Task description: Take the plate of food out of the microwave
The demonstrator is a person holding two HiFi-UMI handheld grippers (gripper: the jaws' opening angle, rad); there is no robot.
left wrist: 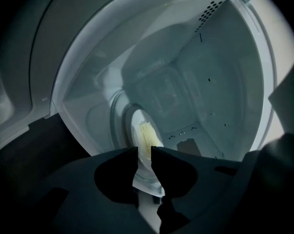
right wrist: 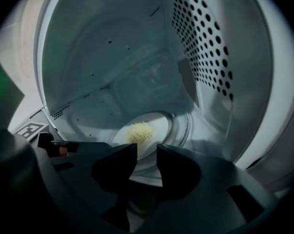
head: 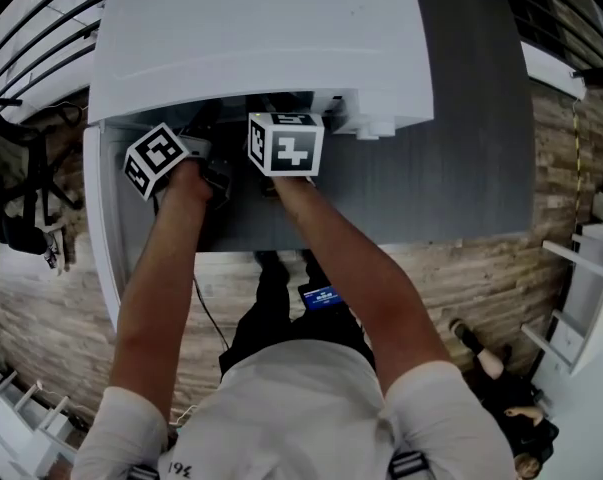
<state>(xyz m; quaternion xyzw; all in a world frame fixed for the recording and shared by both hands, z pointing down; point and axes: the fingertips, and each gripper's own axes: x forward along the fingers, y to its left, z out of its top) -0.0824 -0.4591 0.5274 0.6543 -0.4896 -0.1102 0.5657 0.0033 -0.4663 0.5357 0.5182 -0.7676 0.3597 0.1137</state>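
Note:
A white plate (right wrist: 161,123) with a small heap of pale yellow noodles (right wrist: 140,132) lies on the turntable inside the white microwave (head: 261,38). Both grippers reach into the cavity, and in the head view only their marker cubes show. My left gripper (left wrist: 145,150) is turned on its side, its jaws nearly together with the plate's near rim (left wrist: 146,179) pinched between them; the noodles (left wrist: 147,135) lie just beyond. My right gripper (right wrist: 147,147) is held upright over the plate's near edge. Its jaws stand a little apart, with nothing gripped between them.
The microwave door (head: 99,238) hangs open at the left. The oven stands on a dark grey counter (head: 461,168). A perforated wall (right wrist: 205,57) lines the cavity's right side, close to my right gripper. A dark chair (head: 21,218) and white shelving (head: 591,298) stand on the wooden floor.

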